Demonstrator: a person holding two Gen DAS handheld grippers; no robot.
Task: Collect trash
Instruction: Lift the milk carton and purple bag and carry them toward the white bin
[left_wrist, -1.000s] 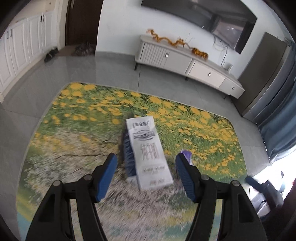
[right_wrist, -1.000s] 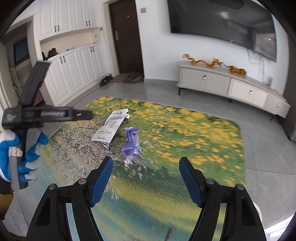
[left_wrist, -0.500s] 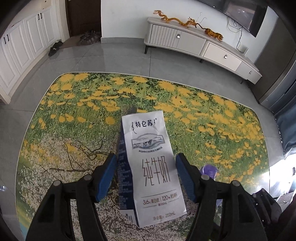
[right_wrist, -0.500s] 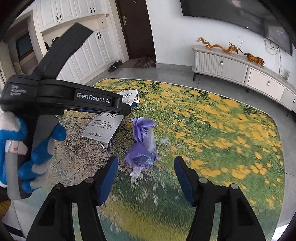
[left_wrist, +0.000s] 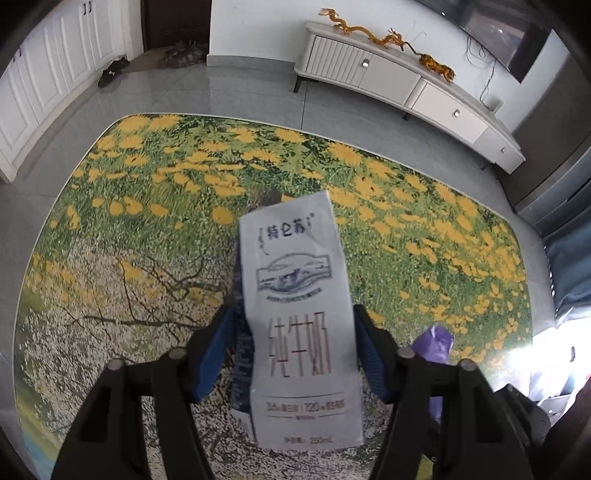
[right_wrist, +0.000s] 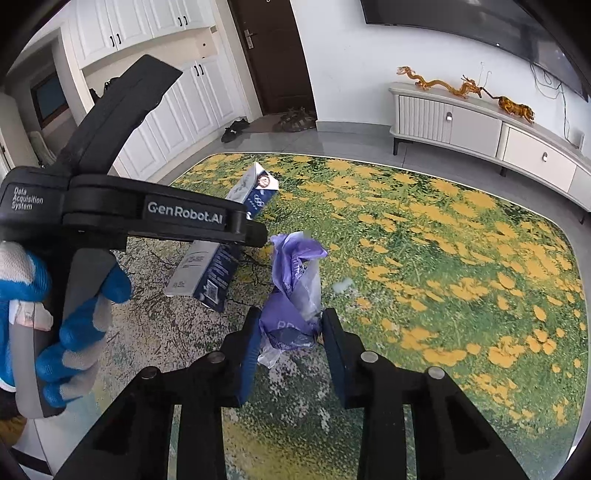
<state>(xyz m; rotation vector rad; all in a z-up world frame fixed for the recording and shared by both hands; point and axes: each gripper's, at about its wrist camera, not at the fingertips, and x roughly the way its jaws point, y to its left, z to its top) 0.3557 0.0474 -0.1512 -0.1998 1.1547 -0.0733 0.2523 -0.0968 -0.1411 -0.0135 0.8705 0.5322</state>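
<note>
Your right tongs (right_wrist: 288, 332) have just been closing and are now squeezing the crumpled purple wrapper (right_wrist: 291, 288) between their pads; the wrapper is lying on the flowered rug (right_wrist: 443, 258), trailing toward twelve o'clock; your left tongs (left_wrist: 291, 350) have also been narrowing around the milk carton (left_wrist: 299, 325), which is lying flat on the rug with its long axis running from six to twelve o'clock, squarely between the blue pads; they are hugging its sides, though I cannot tell whether they are pressing yet; the wrapper is sitting at the carton's four o'clock.
</note>
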